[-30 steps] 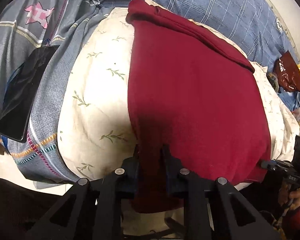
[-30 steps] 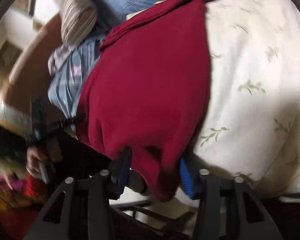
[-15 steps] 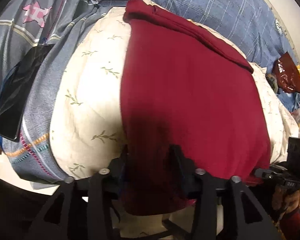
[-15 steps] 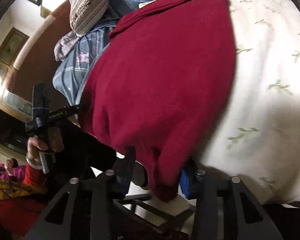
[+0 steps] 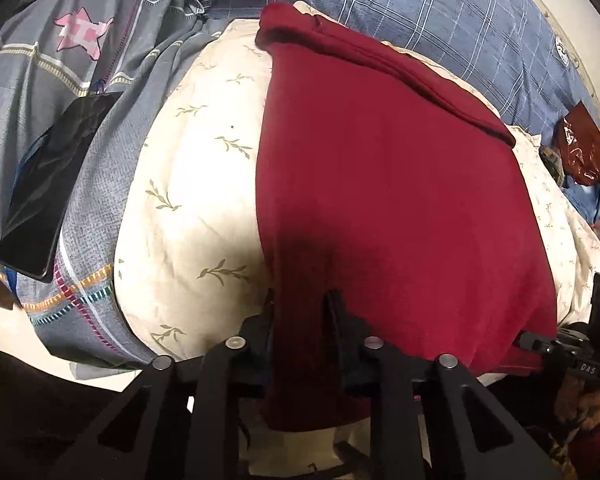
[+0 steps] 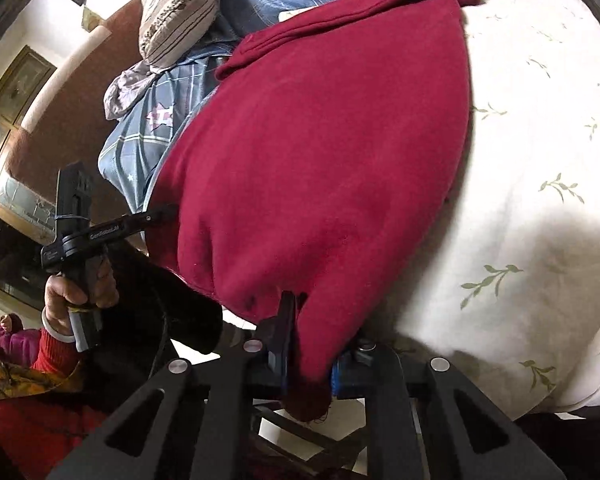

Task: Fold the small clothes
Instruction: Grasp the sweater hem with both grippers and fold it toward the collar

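Maroon cloth (image 5: 380, 184) lies spread over a cream pillow (image 5: 196, 200) printed with small green sprigs, its far edge doubled into a thick fold and its near edge hanging off the pillow's front. The pillow rests on a bed covered with a blue checked sheet (image 5: 440, 12); a grey quilt (image 5: 60, 60) with a pink star lies to one side, and a striped bolster (image 6: 172, 8) sits at the head by a brown wall with a framed picture. A black phone (image 5: 48, 184) lies on the quilt, well apart from the cloth, and a dark red packet (image 5: 584, 148) lies on the sheet past the pillow's other end.

Both tools point steeply down at the near edge. The left gripper (image 5: 300, 312) is closing, the hanging corner of the cloth pinched between its narrow jaws. The right gripper (image 6: 312, 340) is closing too, its blue pads (image 6: 338, 372) squeezing the opposite corner, which bunches and droops below them. From the right wrist view, a hand (image 6: 80, 284) in a red sleeve grasps the left tool's handle beside the bed.
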The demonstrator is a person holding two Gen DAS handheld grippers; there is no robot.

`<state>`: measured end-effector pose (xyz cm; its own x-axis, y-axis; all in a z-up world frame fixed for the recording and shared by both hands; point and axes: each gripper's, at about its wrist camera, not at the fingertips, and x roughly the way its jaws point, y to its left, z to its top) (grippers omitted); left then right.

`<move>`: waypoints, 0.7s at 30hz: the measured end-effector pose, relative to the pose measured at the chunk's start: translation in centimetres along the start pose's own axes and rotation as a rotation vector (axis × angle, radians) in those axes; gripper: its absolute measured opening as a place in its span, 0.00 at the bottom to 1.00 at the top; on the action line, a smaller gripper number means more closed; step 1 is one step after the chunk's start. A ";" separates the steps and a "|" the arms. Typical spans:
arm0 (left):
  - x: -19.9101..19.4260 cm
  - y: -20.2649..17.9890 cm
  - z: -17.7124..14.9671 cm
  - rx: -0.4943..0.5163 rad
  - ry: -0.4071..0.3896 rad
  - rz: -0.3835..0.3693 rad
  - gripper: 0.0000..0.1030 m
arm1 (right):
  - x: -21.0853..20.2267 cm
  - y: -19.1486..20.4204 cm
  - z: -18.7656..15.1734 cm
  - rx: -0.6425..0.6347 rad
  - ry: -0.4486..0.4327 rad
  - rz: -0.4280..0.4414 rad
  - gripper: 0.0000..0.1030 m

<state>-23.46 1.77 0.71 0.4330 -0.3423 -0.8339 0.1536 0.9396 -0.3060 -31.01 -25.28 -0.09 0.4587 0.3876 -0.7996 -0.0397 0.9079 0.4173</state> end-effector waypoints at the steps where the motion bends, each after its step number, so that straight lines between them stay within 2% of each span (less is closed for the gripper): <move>1: -0.1 0.0 0.0 0.002 -0.001 0.000 0.16 | 0.0 0.1 0.1 -0.002 -0.003 0.004 0.13; 3: -0.5 -0.2 0.0 0.005 -0.002 -0.008 0.10 | -0.3 0.0 0.3 -0.010 -0.009 0.022 0.13; 10: -3.9 -0.1 1.3 0.006 -0.058 -0.098 0.09 | -1.9 1.3 1.5 0.002 -0.074 0.116 0.11; 15: -6.5 0.2 3.9 0.001 -0.148 -0.147 0.09 | -4.1 1.7 3.7 0.010 -0.191 0.181 0.11; 21: -7.8 -0.2 8.0 -0.009 -0.249 -0.166 0.09 | -7.0 1.5 8.1 -0.012 -0.344 0.173 0.10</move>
<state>-19.71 4.32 10.93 0.6072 -0.4787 -0.6342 0.2330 0.8703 -0.4339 -27.08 -27.91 9.67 0.7154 0.4609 -0.5251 -0.1522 0.8363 0.5266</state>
